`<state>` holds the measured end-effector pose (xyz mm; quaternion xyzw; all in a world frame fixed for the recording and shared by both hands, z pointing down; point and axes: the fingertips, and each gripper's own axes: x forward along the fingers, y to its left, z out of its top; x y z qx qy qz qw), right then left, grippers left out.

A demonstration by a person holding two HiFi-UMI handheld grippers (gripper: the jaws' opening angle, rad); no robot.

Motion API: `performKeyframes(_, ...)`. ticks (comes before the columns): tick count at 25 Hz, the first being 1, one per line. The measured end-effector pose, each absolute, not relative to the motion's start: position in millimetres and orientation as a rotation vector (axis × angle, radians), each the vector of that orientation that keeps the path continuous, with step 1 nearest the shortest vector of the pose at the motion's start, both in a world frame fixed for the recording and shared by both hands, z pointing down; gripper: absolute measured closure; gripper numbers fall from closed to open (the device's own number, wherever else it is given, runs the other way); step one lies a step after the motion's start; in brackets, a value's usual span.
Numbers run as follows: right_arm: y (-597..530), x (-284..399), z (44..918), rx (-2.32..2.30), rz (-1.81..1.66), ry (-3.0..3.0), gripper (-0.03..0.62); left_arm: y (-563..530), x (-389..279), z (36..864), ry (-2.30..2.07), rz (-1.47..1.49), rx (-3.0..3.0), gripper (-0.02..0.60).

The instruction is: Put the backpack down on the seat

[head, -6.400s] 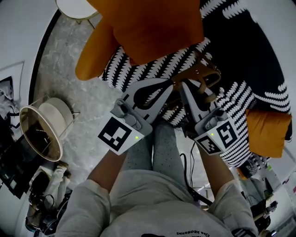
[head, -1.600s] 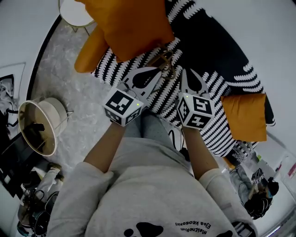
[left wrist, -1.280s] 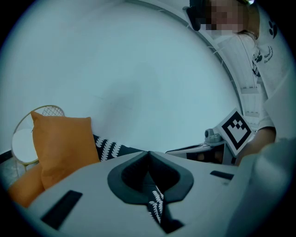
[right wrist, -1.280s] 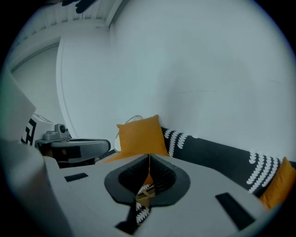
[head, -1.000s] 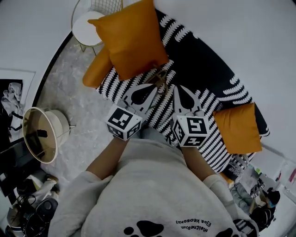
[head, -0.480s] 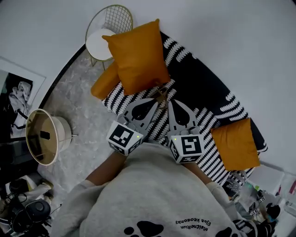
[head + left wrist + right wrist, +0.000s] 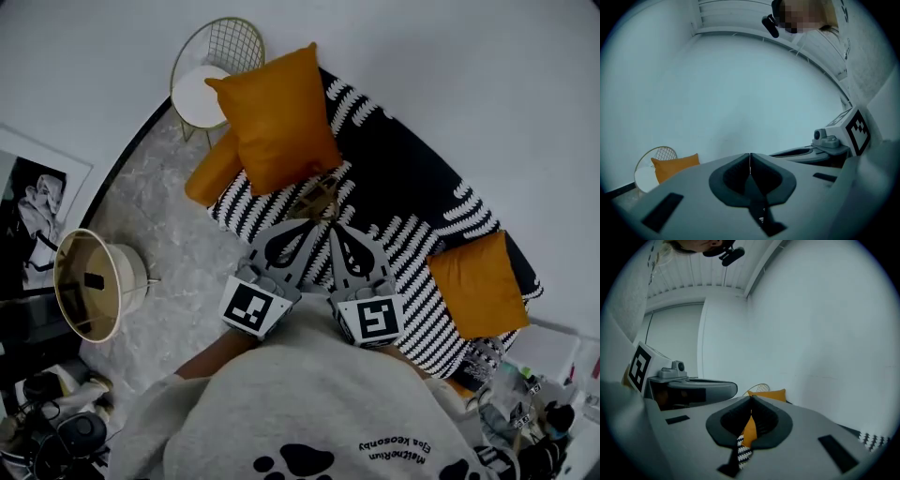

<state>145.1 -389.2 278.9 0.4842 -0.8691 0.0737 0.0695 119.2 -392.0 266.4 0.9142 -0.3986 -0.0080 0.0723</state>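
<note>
Sofa: the black-and-white patterned sofa (image 7: 422, 187) lies in front of you.
Cushion: a large orange cushion (image 7: 281, 117) leans at its left end.
Backpack: the tan backpack (image 7: 318, 195) sits on the seat at the cushion's lower edge, beyond both tool tips.
Your hands: drawn in near your chest, side by side, tips converging.
Left tool (image 7: 314, 225): clenched, nothing between its jaws.
Right tool (image 7: 335, 228): clenched, nothing gripped.

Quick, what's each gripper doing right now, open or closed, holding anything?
Left gripper: closed, holding nothing.
Right gripper: closed, holding nothing.
</note>
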Motion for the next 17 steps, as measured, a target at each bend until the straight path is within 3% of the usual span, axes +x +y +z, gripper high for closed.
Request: performKeyframes(17,-368.3,129.0,285.3,1.430,0.227,-2.623,0.560,-370.4,104.5,280.0,-1.190,0.006,2.756,0.561)
